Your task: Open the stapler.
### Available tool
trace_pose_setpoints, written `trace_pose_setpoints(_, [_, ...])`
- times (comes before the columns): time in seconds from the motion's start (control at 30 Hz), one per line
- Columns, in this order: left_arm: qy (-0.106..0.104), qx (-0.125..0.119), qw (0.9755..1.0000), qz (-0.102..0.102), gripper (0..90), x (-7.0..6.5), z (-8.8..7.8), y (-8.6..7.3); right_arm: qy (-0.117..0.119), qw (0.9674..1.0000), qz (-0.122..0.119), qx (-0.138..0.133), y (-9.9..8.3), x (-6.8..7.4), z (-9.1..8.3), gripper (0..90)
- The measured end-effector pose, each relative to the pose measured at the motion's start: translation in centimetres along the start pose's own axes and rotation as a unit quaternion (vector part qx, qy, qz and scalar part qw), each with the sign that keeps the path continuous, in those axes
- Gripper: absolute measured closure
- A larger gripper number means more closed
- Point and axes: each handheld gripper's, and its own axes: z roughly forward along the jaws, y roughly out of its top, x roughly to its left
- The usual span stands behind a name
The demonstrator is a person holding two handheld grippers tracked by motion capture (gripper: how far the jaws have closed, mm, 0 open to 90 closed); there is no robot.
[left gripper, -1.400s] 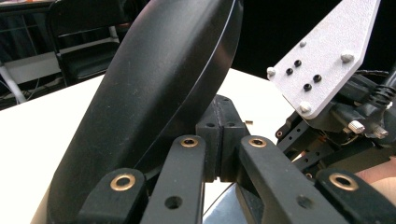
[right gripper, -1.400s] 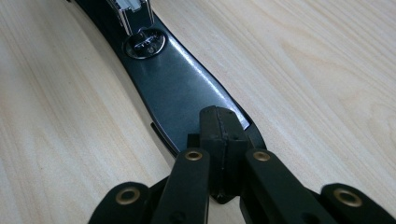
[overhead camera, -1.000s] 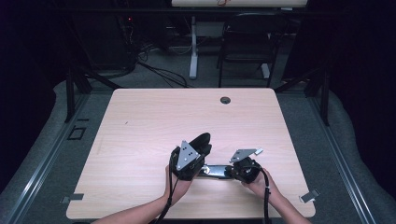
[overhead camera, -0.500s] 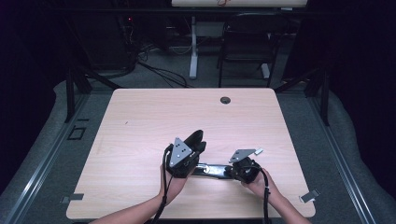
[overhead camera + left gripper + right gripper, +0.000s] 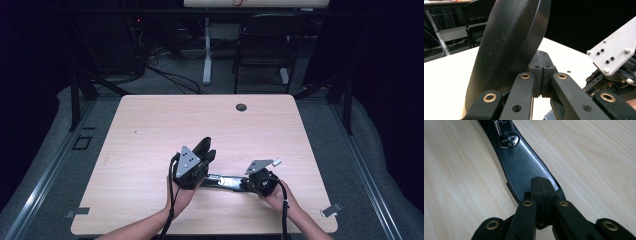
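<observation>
Black, flat hinged metal tool [image 5: 227, 182] lies on the pale wooden counter [image 5: 150, 130]; its curved arm has swung upright. Both jaws pressed together: left hand-held gripper [image 5: 206, 147] beside that arm, right hand-held gripper [image 5: 243, 184] at its flat end, unmoved.

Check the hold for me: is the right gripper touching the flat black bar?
Cannot tell. In the right gripper view the right gripper's shut tips overlap the flat black bar's end, hiding any contact or gap.
</observation>
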Motion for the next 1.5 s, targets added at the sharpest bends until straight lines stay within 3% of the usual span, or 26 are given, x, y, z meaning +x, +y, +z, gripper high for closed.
trace_pose_setpoints(0.67, [0.001, 0.001, 1.0, 0.003, 90.0, 0.5, -0.5, 0.2, -0.002, 1.0, 0.002, -0.002, -0.1, -0.1, 0.0, 90.0])
trace_pose_setpoints(0.93, [0.006, 0.004, 0.9996, 0.028, 90.0, 0.5, -1.4, -0.1, -0.002, 1.0, -0.001, 0.001, 0.0, -0.1, 0.0, 90.0])
trace_pose_setpoints(1.5, [0.019, 0.002, 0.9996, 0.021, 90.0, 1.3, -2.2, 0.1, -0.001, 1.0, -0.002, 0.0, 0.0, -0.1, 0.0, 90.0])
